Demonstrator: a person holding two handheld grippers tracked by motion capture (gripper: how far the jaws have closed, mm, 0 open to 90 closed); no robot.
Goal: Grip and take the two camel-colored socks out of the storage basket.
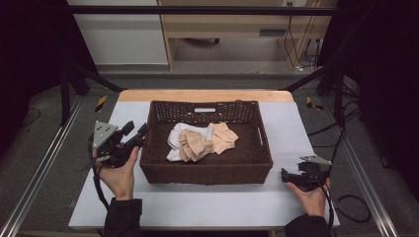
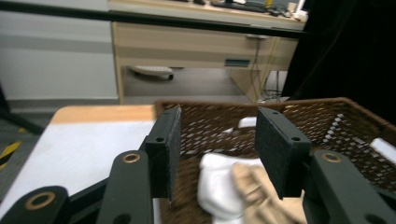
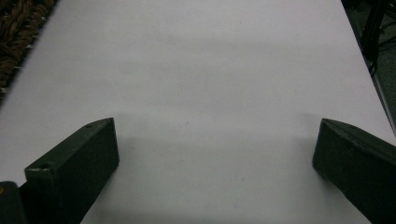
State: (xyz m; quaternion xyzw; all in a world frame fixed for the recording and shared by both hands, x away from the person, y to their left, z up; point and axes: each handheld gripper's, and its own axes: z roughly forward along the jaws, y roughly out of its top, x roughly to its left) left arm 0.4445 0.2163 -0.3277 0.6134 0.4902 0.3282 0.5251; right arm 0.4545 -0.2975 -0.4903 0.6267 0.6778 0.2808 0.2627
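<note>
A brown wicker basket (image 1: 205,170) stands in the middle of the white table (image 1: 197,202). Inside it lie crumpled cloths, one white (image 1: 176,136) and one peach (image 1: 202,143). My left gripper (image 1: 140,134) is held just outside the basket's left wall, pointing over its rim. In the left gripper view that gripper (image 2: 218,116) is open, with nothing between its pads, and the white cloth (image 2: 217,184) and peach cloth (image 2: 254,186) lie beyond. My right gripper (image 1: 285,174) rests low to the right of the basket. In its own view it (image 3: 217,122) stands open over bare table.
The basket's corner (image 3: 18,28) shows at the upper left of the right gripper view. Black frame bars (image 1: 79,79) and cables (image 1: 346,148) flank the table. A wooden desk (image 1: 237,24) stands behind it on the floor.
</note>
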